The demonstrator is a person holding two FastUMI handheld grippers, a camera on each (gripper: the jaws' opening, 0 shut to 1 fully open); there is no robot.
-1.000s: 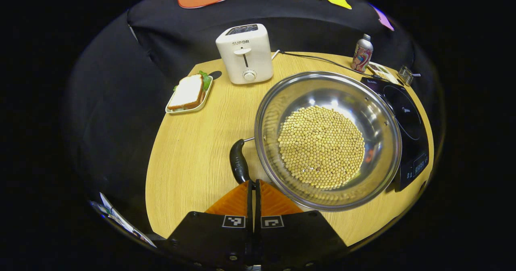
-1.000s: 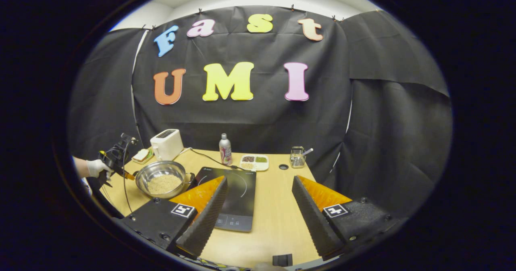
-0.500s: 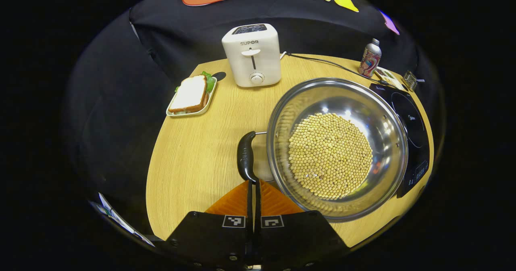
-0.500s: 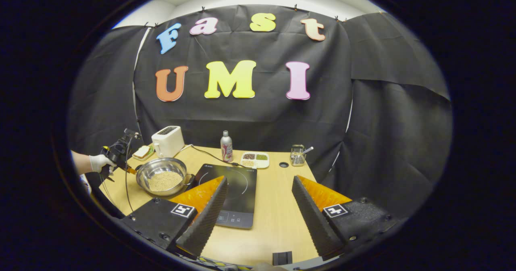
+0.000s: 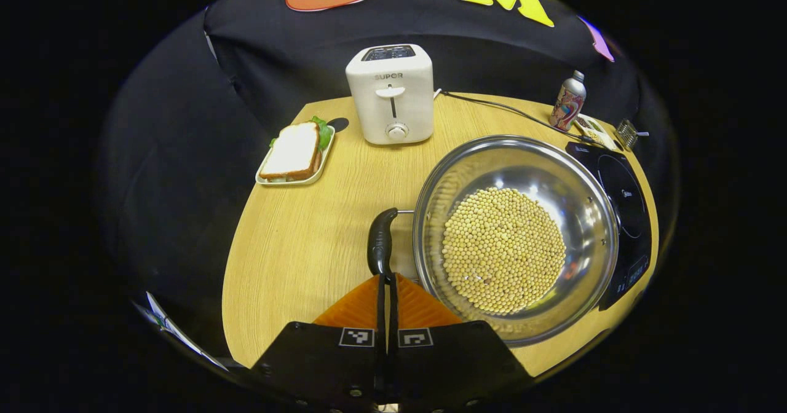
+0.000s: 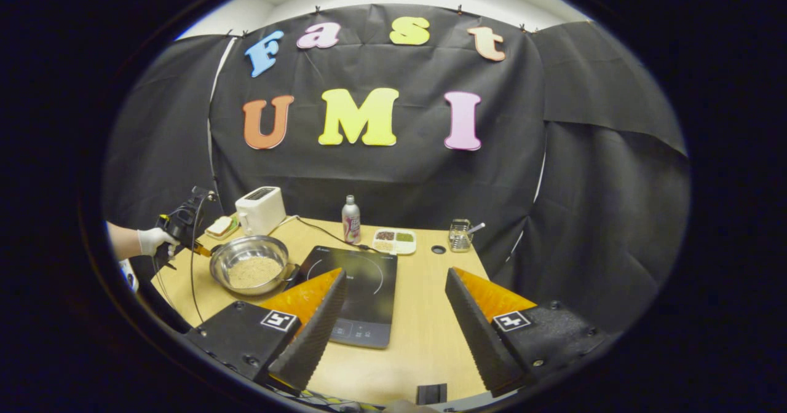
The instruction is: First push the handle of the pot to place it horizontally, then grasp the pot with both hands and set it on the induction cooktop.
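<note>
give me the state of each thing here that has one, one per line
left gripper: shut, tips at the pot handle
right gripper: open, holding nothing
pot: on the table, beside the cooktop, holds beans
pot handle: not gripped
induction cooktop: nothing on it
toaster: lever up

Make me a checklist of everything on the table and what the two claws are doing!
Surface: round wooden table, bare at the near left.
Job's things: steel pot full of pale beans, beside the induction cooktop, not on it; its black handle sits at the left claw's tips.
Clutter: white toaster, sandwich on a tray, bottle, tray of spices, small wire basket.
Grippers: left claw shut, tips at the handle's near end; right claw open, above the table's near edge.
Cables: black cord running past the toaster toward the cooktop.
Surroundings: black cloth wall; a gloved hand holds the left claw.
</note>
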